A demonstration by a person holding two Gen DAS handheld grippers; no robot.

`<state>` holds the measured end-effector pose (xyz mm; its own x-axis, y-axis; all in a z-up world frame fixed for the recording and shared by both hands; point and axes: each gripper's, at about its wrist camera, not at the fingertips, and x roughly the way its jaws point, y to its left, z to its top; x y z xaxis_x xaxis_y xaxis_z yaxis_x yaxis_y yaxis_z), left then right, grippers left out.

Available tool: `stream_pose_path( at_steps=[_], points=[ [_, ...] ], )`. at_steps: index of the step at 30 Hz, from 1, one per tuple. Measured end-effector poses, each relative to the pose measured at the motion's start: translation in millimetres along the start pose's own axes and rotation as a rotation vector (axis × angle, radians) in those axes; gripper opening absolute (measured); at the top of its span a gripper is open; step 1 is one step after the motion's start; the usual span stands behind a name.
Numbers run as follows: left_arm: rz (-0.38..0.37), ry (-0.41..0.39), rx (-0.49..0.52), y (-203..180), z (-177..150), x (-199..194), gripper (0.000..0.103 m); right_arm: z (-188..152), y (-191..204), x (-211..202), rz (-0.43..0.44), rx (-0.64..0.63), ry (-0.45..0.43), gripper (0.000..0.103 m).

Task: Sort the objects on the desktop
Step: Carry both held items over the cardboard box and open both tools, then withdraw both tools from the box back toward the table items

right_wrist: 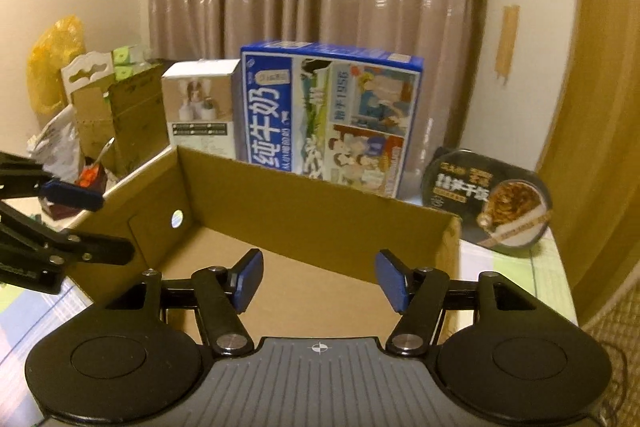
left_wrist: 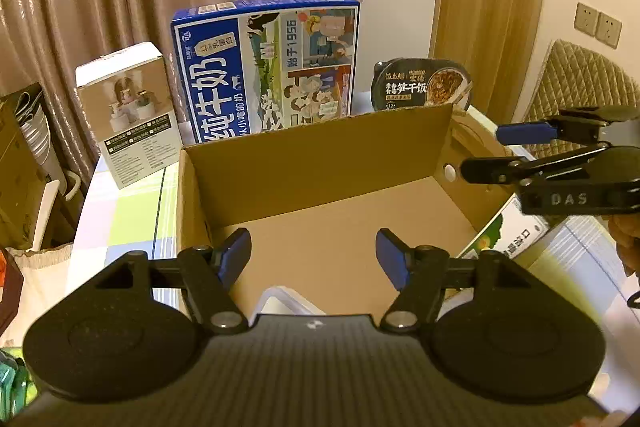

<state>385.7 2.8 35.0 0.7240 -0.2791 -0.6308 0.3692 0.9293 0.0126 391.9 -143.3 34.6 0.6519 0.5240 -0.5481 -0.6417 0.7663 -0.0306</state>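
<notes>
Curtained room, checked tabletop (left_wrist: 132,211). Open cardboard box (left_wrist: 320,163) in the middle, bare inside, ready to receive. Milk carton (left_wrist: 268,67), white box (left_wrist: 128,111) and noodle bowl (left_wrist: 424,83) lined along the far edge, awaiting sorting. Left gripper (left_wrist: 314,257) and right gripper (right_wrist: 318,281) both spread wide, holding nothing, poised over the box.

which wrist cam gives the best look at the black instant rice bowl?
Right wrist: the black instant rice bowl shows nearly whole, tilted beside the blue milk carton, past the cardboard box wall. Left wrist shows only its upper part; the box wall hides the bottom, though its print is sharper there.
</notes>
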Motion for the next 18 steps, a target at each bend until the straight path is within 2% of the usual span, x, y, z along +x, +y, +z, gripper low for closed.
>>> stream_pose_path(
  at_steps=[9, 18],
  points=[
    [0.018, -0.029, -0.024, 1.7, -13.6, -48.8, 0.071, -6.2, -9.1, -64.3, -0.037, 0.045, -0.04, 0.073],
    [0.057, -0.011, -0.062, 4.7, -50.1, -103.6, 0.077, -43.3, 11.5, -132.2, -0.039, 0.042, -0.007, 0.084]
  ],
)
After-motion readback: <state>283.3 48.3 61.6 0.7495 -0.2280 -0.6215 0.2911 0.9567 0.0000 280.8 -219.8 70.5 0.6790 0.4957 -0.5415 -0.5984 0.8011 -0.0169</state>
